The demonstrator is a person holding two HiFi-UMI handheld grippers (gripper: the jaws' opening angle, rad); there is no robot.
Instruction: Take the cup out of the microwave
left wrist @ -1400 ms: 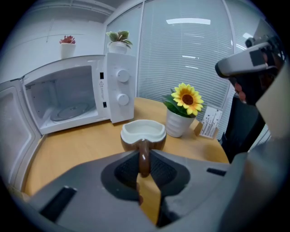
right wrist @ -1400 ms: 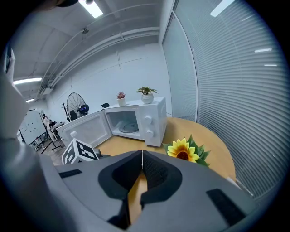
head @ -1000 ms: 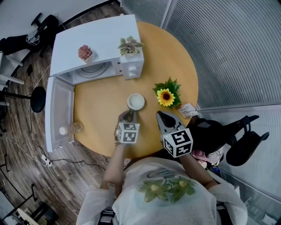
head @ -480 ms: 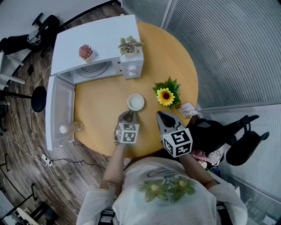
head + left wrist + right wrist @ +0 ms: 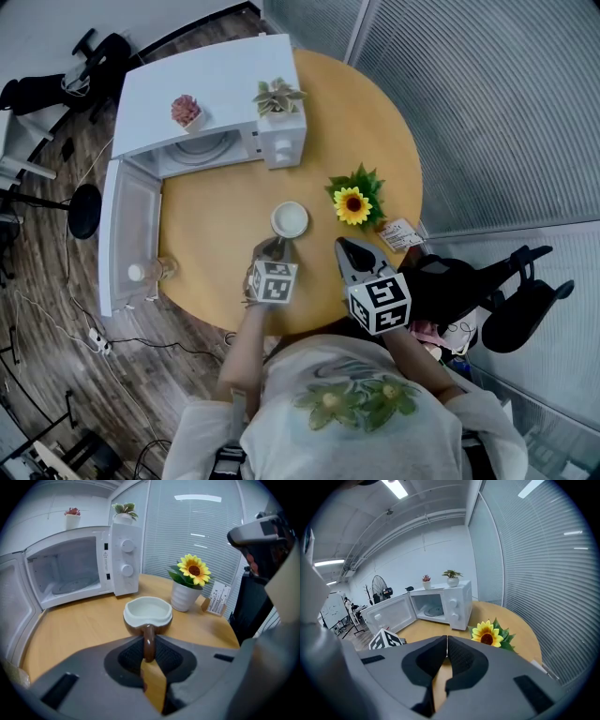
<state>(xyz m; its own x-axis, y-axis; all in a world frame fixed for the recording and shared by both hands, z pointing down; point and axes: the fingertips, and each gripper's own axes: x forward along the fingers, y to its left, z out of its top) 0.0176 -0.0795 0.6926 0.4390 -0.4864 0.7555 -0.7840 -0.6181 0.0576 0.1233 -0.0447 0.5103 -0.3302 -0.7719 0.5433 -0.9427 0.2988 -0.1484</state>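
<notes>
Fingers [image 5: 125, 657] of left gripper [image 5: 149, 649] pinch handle of cup [image 5: 148, 613]; cup stands on table [image 5: 84, 625], outside microwave [image 5: 70, 566], door open. Fingers of right gripper [image 5: 444, 654] closed, empty. Risk: thin handle grip lets cup swivel or tip if lifted; release with sideways drag could slide it toward sunflower pot [image 5: 184, 596]

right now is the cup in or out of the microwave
Out. The cup stands on the table, clear of the open microwave.
</notes>
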